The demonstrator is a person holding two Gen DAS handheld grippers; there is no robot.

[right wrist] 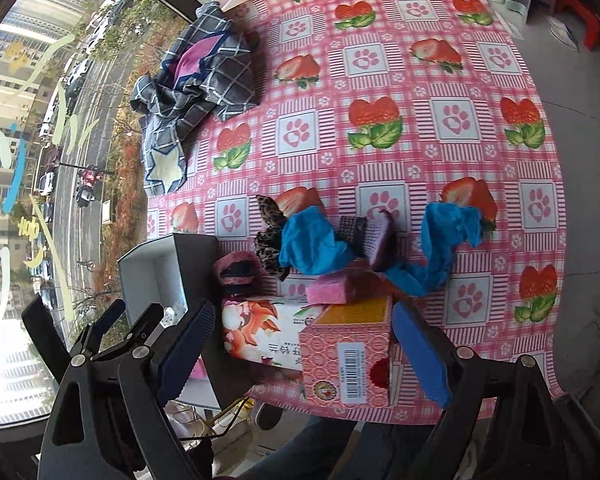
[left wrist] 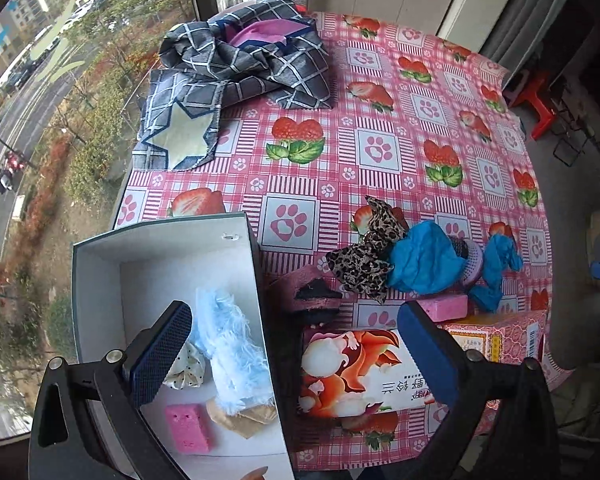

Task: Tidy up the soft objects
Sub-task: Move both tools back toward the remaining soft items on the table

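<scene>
A white box [left wrist: 100, 280] at the table's near left holds a fluffy light-blue cloth [left wrist: 232, 344], a pink sponge [left wrist: 186, 426], a dotted scrunchie [left wrist: 186, 372] and a beige piece [left wrist: 240, 420]. My left gripper [left wrist: 296, 354] is open and empty above the box's right wall. On the table lie a leopard scrunchie [left wrist: 364, 256], a blue cloth [left wrist: 424, 260], a second blue cloth [right wrist: 436, 248], a pink sponge [right wrist: 328, 290] and a pink-and-black band [left wrist: 312, 296]. My right gripper [right wrist: 304, 354] is open and empty over the pink carton [right wrist: 346, 360].
A tissue pack [left wrist: 352, 372] and the pink carton sit at the near edge. A checked grey cloth [left wrist: 236, 76] lies at the far left by the window. The pink strawberry tablecloth [left wrist: 380, 120] covers the table. The box also shows in the right wrist view [right wrist: 152, 272].
</scene>
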